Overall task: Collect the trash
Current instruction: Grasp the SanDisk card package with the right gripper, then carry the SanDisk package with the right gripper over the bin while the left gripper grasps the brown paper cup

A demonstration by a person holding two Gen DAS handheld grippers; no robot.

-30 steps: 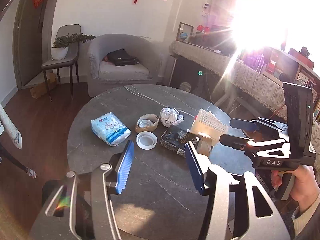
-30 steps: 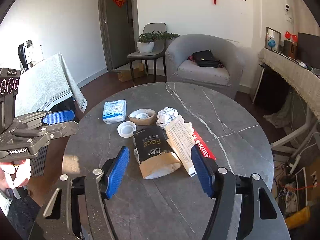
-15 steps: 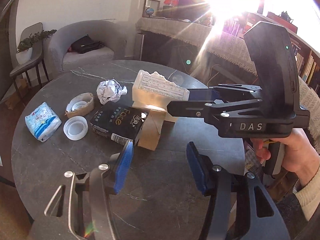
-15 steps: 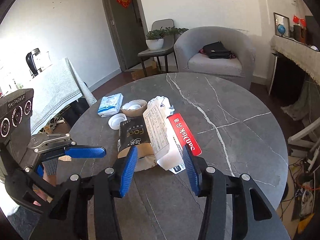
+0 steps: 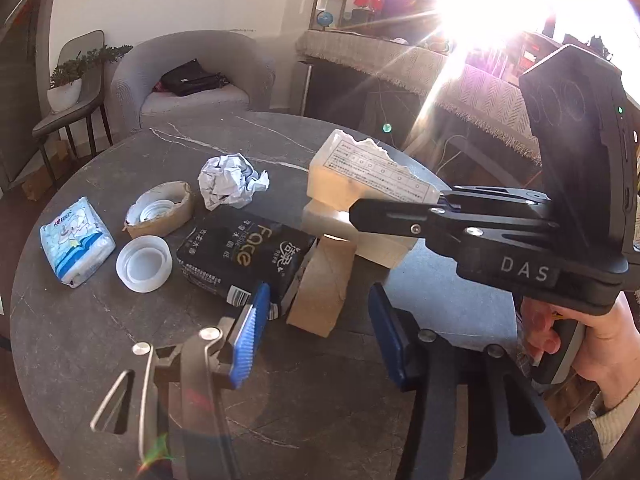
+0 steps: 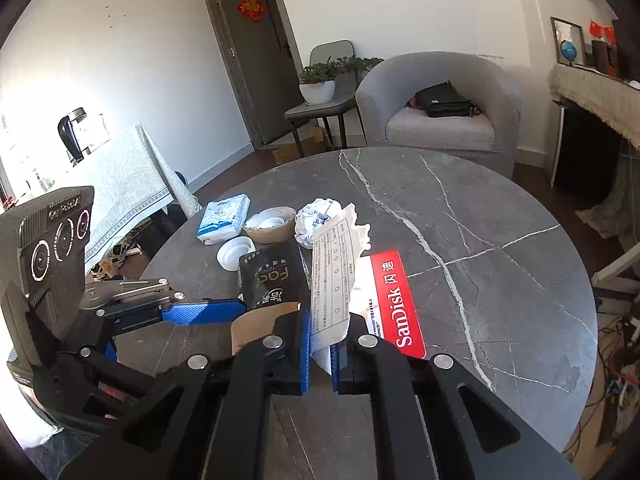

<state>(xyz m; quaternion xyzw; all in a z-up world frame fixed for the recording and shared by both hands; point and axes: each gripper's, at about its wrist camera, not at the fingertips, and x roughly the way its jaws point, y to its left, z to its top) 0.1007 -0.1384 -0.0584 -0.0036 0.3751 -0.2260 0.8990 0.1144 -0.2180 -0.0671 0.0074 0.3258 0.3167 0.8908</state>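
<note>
Right wrist view: the right gripper (image 6: 320, 344) is clamped on the torn white package (image 6: 334, 276), lifted at the table's (image 6: 500, 280) near edge. The left gripper (image 5: 316, 334), jaws just narrowing but still apart, holds nothing beside the black tissue pack (image 5: 240, 256).

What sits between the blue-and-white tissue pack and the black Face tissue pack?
The white plastic lid lies between the blue-and-white tissue pack and the black Face tissue pack, on the table. The left wrist view shows it best.

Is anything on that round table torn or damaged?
Yes. The white printed package pinched in the right gripper has a ragged, torn top edge, and a crumpled paper ball lies behind the black tissue pack.
</note>
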